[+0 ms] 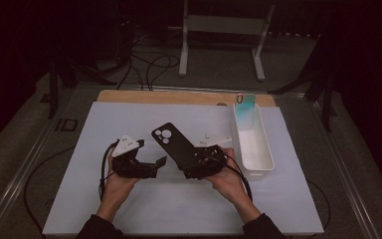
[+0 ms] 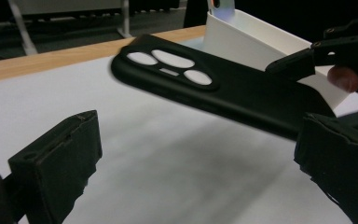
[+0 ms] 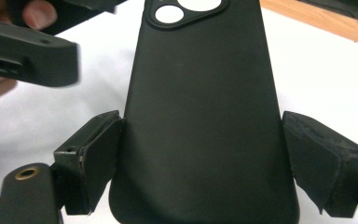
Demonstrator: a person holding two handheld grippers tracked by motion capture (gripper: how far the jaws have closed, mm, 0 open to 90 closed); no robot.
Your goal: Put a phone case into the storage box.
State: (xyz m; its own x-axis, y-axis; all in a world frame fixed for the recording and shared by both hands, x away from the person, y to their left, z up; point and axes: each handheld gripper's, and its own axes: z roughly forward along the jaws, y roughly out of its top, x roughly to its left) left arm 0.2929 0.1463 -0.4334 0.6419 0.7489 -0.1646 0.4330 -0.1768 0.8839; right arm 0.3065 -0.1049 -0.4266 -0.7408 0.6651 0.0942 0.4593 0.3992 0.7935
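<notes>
- High view: the right gripper [image 1: 191,160] is clamped on the near end of a black phone case [image 1: 175,142]. The case sticks up and away, w/ its camera holes at the far end.
- High view: the left gripper [image 1: 155,165] sits just beside the case, jaws apart, holding nothing. Both are over the white mat [image 1: 129,209], near the middle.
- High view: a white bin [image 1: 264,154] lies to the right, w/ a blue-green phone [image 1: 245,105] leaning at its far end. Lots of bare mat in front & to the left, so there is room to swing. The bin wall is close on the right side, so watch that.
- Left gripper view: the left jaws stand wide apart, one low at the left, one low at the right. The case [image 2: 223,93] hangs above the mat between them, a bit blurry. The bin [image 2: 261,42] is right behind it.
- Left gripper view: I think the next step is to grab the free end. Best to come in level & close on the flat sides, not over the holes.
- Right gripper view: the case [image 3: 205,116] sits between the right jaws. The left jaw touches its edge; the right jaw looks just off it. The hold may be loose, so go slow.
</notes>
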